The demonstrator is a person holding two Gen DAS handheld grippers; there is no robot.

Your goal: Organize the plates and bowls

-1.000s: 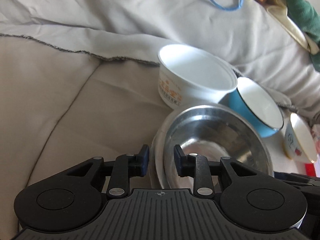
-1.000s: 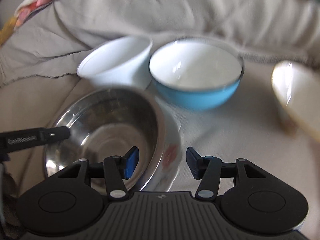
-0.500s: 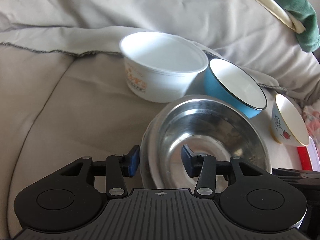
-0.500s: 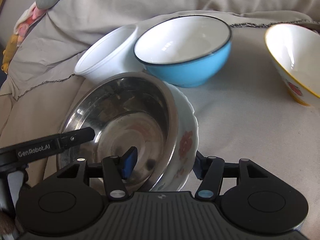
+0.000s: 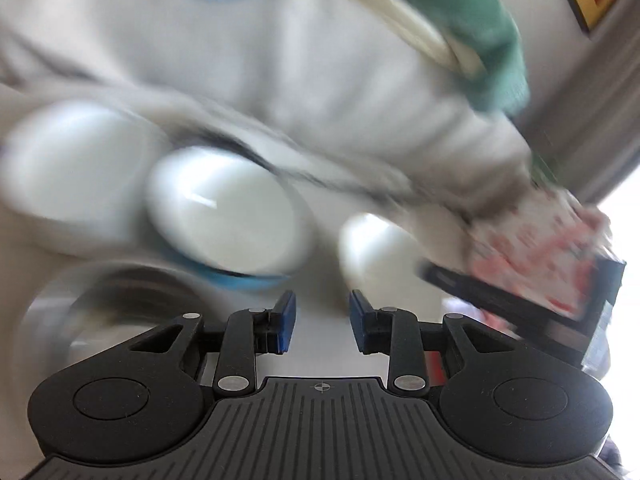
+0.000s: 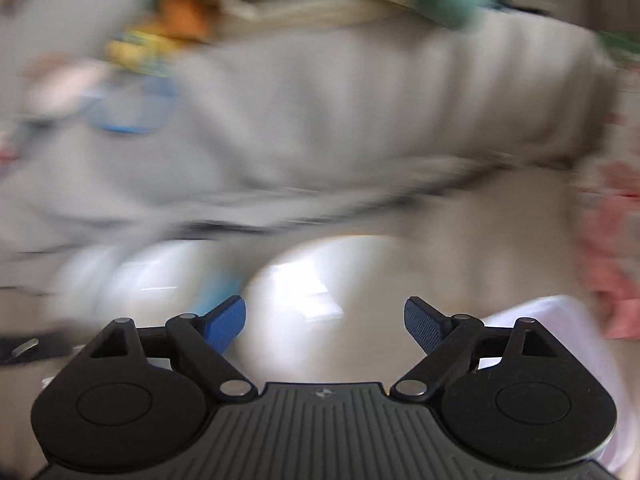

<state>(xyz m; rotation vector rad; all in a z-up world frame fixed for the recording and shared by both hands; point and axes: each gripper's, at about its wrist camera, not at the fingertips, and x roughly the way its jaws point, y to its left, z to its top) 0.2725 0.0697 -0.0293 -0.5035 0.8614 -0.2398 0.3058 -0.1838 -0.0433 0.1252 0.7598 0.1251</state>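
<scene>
Both views are heavily blurred. In the left wrist view my left gripper has its jaws closing with nothing between them. The steel bowl lies low on the left, beside the blue bowl and the white bowl. A small cream bowl sits just beyond the right fingertip. In the right wrist view my right gripper is opening wide. The small cream bowl lies ahead between its fingers, untouched by the pads. A sliver of the blue bowl shows to the left.
Everything rests on a beige cloth-covered cushion with a rumpled backrest. A green cloth hangs at the top. A white plate lies at the lower right, with pink floral fabric beyond it. The other gripper's body reaches in from the right.
Both grippers have come off the steel bowl's rim and swung right. The right jaws have widened and now face the small cream bowl. The left jaws opened, then narrowed.
</scene>
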